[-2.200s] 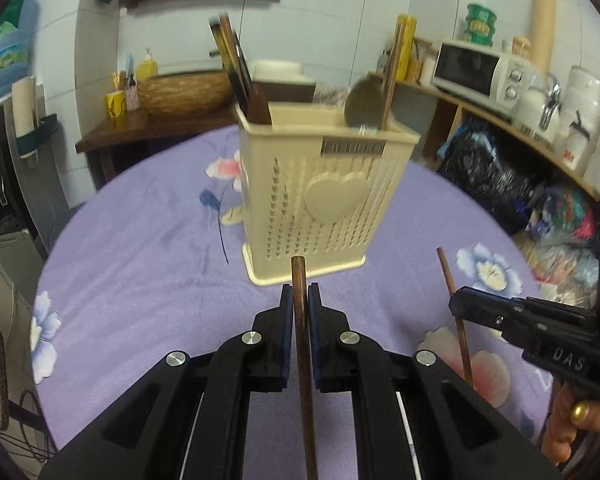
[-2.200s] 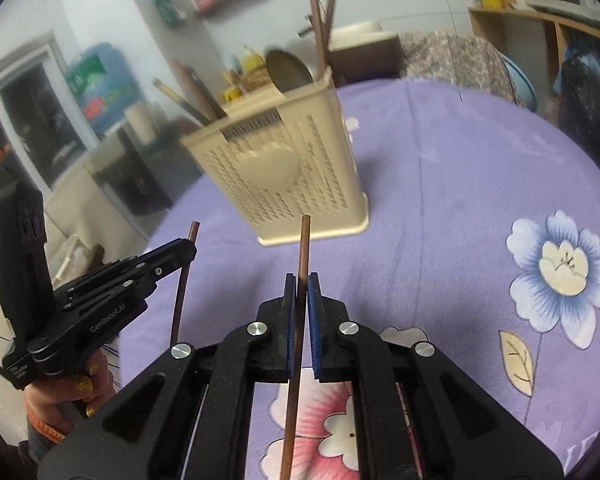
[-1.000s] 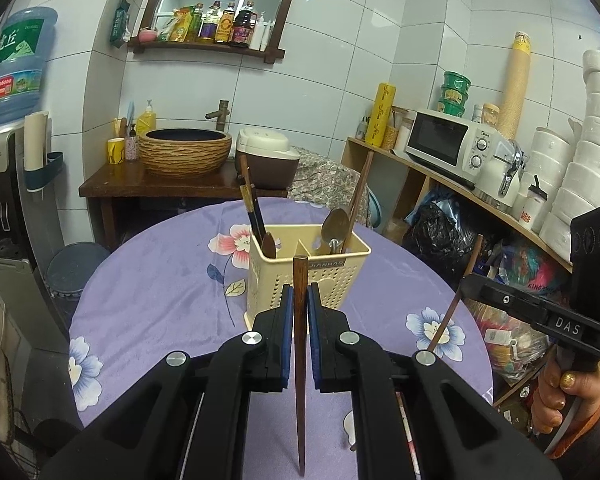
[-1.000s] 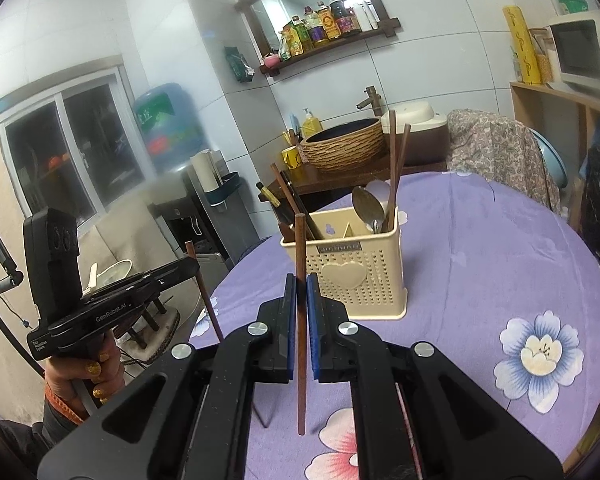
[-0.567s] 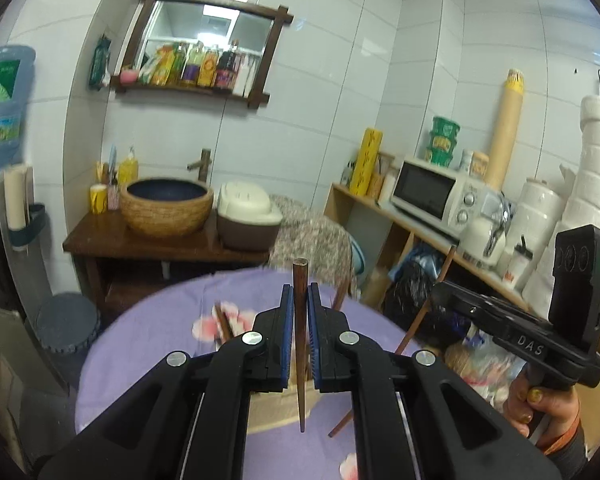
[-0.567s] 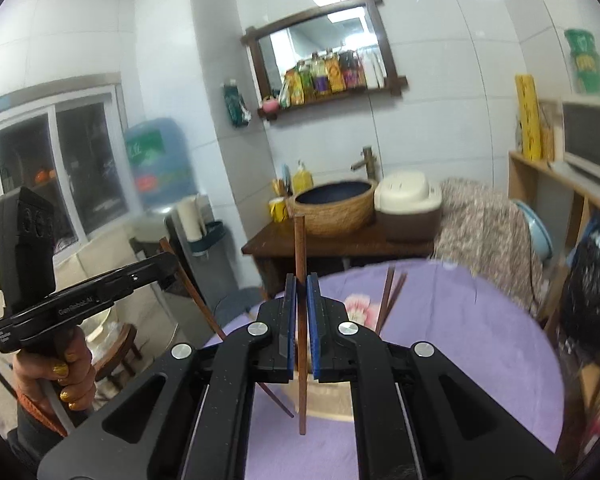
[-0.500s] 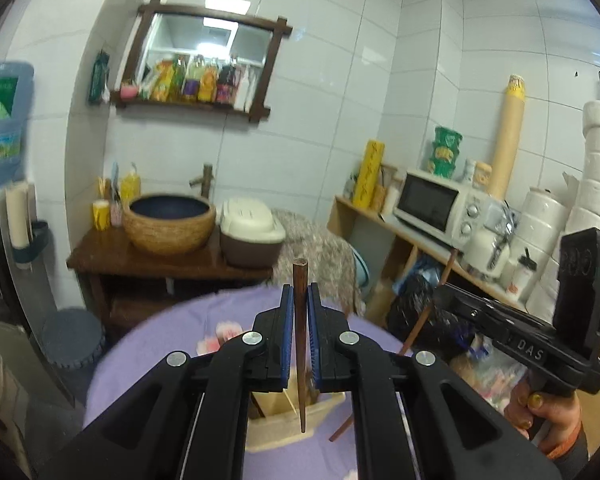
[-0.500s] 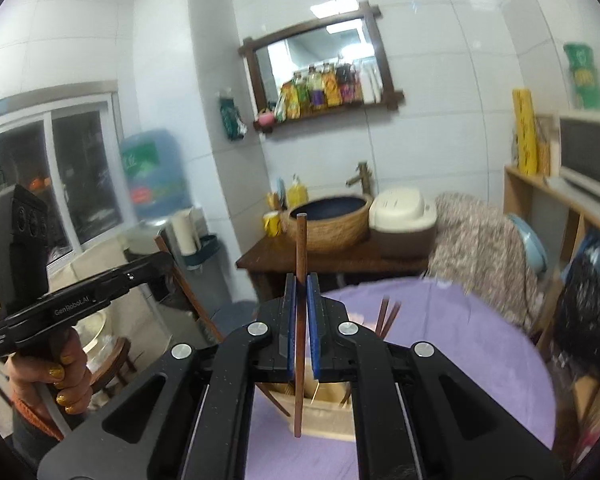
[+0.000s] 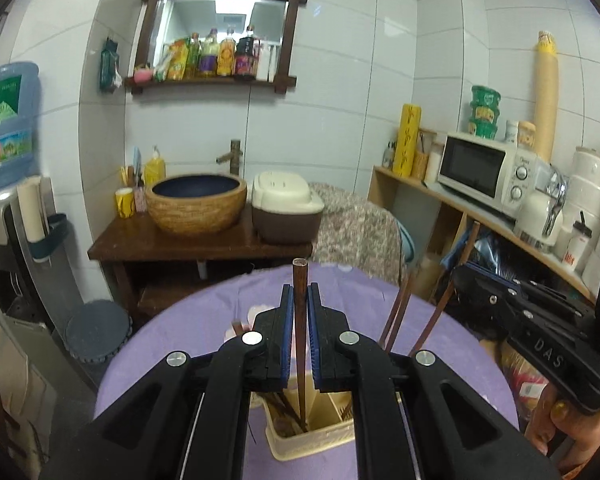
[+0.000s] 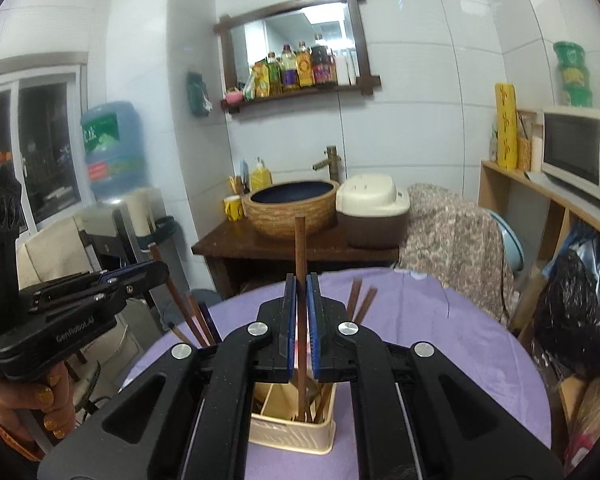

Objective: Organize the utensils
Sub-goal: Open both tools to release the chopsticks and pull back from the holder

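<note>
While both hover: each claw is pinching one stick.
Left gripper (image 9: 299,328): pressed on an upright chopstick (image 9: 299,280).
Right gripper (image 10: 299,316): clamping its own chopstick (image 10: 299,240).
Handling: likely light, stiff, slick; mid-shaft hold suits.
Holder (image 10: 292,438): near, just below both tips.

Left claw (image 9: 299,304) and right claw (image 10: 299,300) both clamped tight, pointing slightly downward.
</note>
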`<state>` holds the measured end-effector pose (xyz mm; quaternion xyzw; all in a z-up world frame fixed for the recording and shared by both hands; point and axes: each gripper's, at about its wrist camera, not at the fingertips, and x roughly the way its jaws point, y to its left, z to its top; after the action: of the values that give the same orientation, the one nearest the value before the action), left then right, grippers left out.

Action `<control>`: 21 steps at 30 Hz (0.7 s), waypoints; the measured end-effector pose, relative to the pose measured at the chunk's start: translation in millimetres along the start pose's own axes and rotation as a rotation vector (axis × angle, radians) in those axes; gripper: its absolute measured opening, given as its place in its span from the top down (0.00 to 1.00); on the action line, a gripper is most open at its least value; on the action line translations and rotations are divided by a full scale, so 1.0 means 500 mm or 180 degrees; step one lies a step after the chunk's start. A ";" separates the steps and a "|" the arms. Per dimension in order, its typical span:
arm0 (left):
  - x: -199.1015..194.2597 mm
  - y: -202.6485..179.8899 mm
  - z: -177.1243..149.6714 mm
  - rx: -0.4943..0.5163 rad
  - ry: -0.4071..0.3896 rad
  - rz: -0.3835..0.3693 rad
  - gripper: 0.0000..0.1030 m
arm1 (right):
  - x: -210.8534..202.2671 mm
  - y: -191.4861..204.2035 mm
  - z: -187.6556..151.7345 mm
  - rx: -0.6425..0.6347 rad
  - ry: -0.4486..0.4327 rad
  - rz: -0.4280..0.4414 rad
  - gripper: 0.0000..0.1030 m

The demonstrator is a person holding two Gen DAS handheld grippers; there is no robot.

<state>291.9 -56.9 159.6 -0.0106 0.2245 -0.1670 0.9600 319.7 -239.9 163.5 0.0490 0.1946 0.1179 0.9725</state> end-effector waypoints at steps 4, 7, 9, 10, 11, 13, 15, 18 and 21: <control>0.026 -0.001 -0.047 0.0051 0.0076 0.0078 0.92 | 0.020 -0.005 -0.048 0.0013 0.0100 -0.0014 0.94; 0.046 0.003 -0.068 0.0024 0.0188 0.0071 0.92 | 0.030 -0.010 -0.071 0.0042 0.0148 -0.0023 0.94; 0.057 0.002 -0.079 0.0069 0.0193 0.0148 0.92 | 0.038 -0.016 -0.083 0.0072 0.0180 -0.0032 0.94; 0.061 0.003 -0.086 0.0079 0.0209 0.0166 0.92 | 0.044 -0.021 -0.090 0.0104 0.0201 -0.0027 0.94; 0.064 0.004 -0.089 0.0061 0.0241 0.0145 0.92 | 0.045 -0.024 -0.095 0.0124 0.0196 -0.0028 0.94; 0.070 0.008 -0.094 0.0040 0.0287 0.0129 0.92 | 0.044 -0.024 -0.100 0.0109 0.0158 -0.0053 0.94; 0.072 0.010 -0.097 0.0056 0.0290 0.0152 0.92 | 0.044 -0.022 -0.101 0.0097 0.0160 -0.0037 0.94; 0.070 0.014 -0.097 0.0030 0.0287 0.0119 0.92 | 0.043 -0.019 -0.101 0.0083 0.0154 -0.0031 0.94; 0.063 0.013 -0.097 0.0057 0.0268 0.0105 0.92 | 0.042 -0.018 -0.105 0.0080 0.0155 -0.0003 0.93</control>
<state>299.2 -58.2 101.9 0.0088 0.2634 -0.1535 0.9524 320.1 -240.9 106.2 0.0583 0.2197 0.1161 0.9669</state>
